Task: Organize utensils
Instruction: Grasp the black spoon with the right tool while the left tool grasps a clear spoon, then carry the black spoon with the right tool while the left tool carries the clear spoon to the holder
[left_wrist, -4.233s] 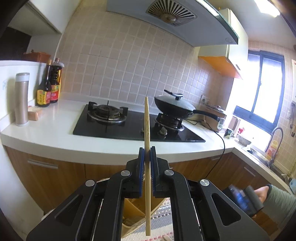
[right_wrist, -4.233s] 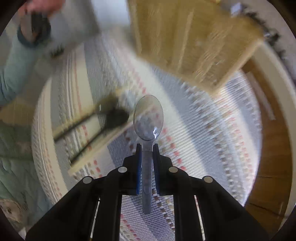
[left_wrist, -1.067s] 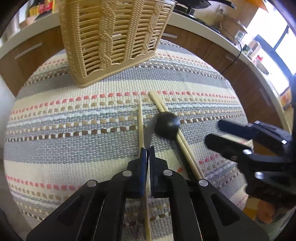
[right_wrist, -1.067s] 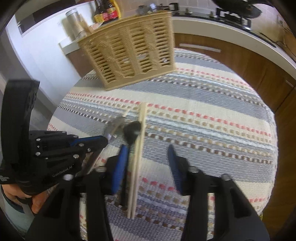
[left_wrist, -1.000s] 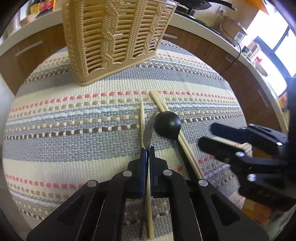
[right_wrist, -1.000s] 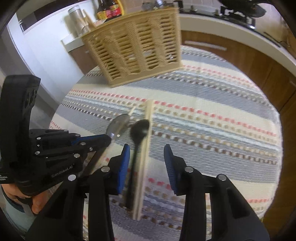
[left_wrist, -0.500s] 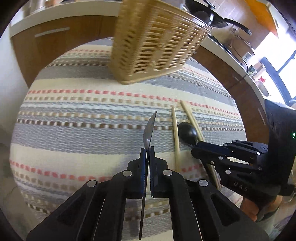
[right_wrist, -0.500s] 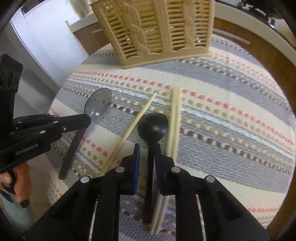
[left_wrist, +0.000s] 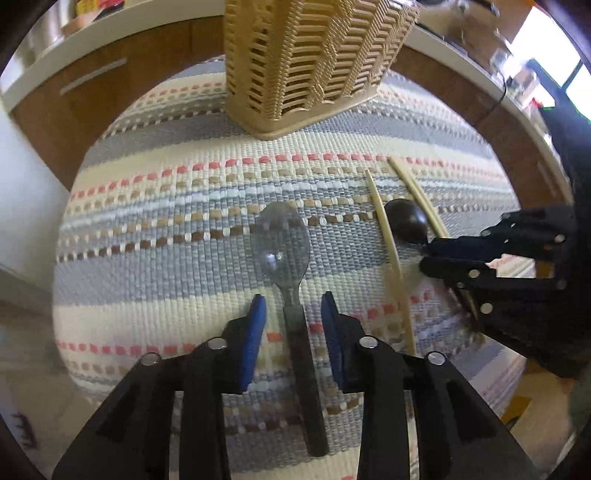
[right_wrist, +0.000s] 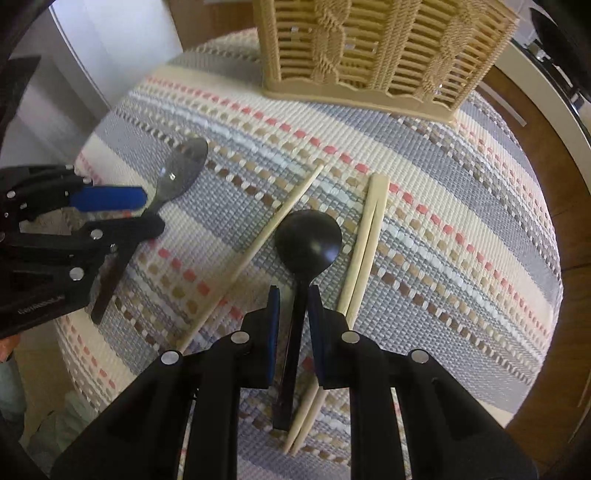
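Now the clear spoon (left_wrist: 283, 243) lies between the spread left tongs (left_wrist: 293, 308).

The woven mat (right_wrist: 424, 206) runs in bands of cream and grey, crossed by dashed lines of coral red, tan, brown and pale blue. The slatted basket (right_wrist: 384, 48) at the far side is tan — with a braided pattern. One spoon (right_wrist: 308, 240) is black, the other (left_wrist: 284, 240) translucent grey. The chopsticks (right_wrist: 364, 240) are pale wood. Both grippers are black — blue pads (left_wrist: 255, 332) inside.

Both grippers' jaws apart.
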